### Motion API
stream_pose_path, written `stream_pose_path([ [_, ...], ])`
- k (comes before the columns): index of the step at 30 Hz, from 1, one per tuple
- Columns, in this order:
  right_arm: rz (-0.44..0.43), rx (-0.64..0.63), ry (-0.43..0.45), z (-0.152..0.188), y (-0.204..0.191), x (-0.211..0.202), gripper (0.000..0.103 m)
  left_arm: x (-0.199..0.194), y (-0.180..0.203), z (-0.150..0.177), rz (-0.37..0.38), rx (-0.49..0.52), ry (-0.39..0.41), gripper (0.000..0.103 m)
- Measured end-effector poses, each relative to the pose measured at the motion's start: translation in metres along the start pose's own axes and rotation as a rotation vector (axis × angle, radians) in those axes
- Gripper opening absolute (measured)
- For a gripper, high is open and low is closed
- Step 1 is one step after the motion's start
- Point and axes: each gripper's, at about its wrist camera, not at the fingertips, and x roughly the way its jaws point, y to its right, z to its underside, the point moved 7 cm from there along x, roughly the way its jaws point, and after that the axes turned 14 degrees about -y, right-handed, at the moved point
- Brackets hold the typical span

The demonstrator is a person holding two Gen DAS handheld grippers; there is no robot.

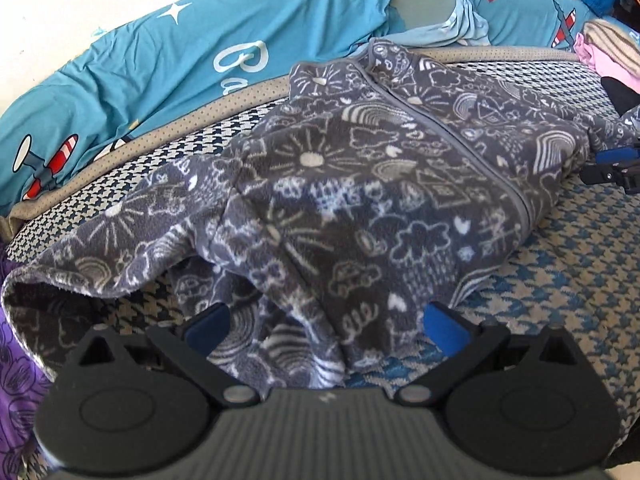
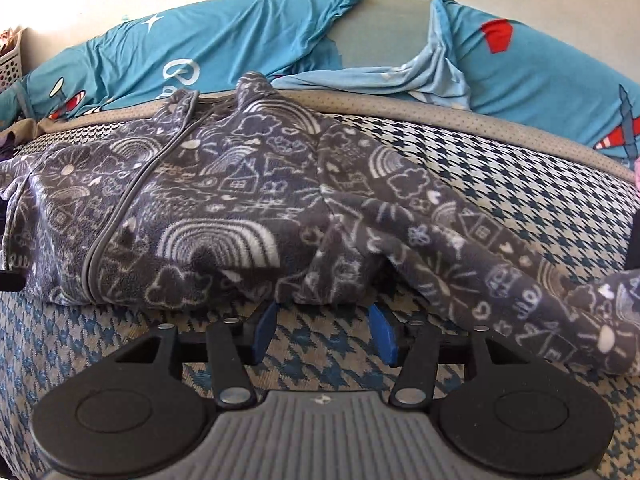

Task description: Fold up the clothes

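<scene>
A grey fleece zip-up garment (image 1: 360, 184) with white doodle print lies spread on a houndstooth cover (image 1: 560, 280). My left gripper (image 1: 326, 326) is open wide, with a bunched fold of the garment's lower edge lying between its blue pads (image 1: 446, 324). In the right wrist view the same garment (image 2: 224, 200) lies with one sleeve (image 2: 480, 248) trailing to the right. My right gripper (image 2: 324, 332) is open at the garment's near hem, its fingertips just under the overhanging edge, with bare cover between them. The right gripper (image 1: 612, 168) also shows at the garment's right edge.
Teal bedding (image 1: 200, 52) printed with planes is piled behind the cover along a grey padded rim (image 2: 440, 112). Pink and striped clothes (image 1: 608, 52) sit at the far right, purple fabric (image 1: 16, 360) at the near left. A white basket (image 2: 10, 64) stands far left.
</scene>
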Motion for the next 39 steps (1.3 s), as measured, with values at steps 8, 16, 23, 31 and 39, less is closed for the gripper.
stream_pose_path([
  [8, -0.001, -0.001, -0.002, -0.005, -0.002, 0.018, 0.051, 0.024, 0.004, 0.002, -0.037, 0.026, -0.052, 0.103],
  [16, 0.002, -0.004, 0.057, -0.013, -0.003, 0.026, 0.047, 0.031, 0.007, -0.007, -0.014, 0.012, -0.021, 0.103],
  [23, -0.073, 0.035, 0.135, -0.023, -0.006, 0.006, 0.017, 0.019, 0.014, -0.015, 0.044, 0.003, 0.064, 0.074],
  [31, -0.203, 0.17, 0.284, -0.049, -0.002, -0.031, 0.015, 0.003, 0.001, -0.031, 0.089, -0.108, 0.145, 0.054],
  [39, -0.253, 0.261, 0.392, -0.091, -0.012, -0.042, 0.014, -0.004, -0.026, -0.062, 0.088, -0.257, 0.229, 0.054],
])
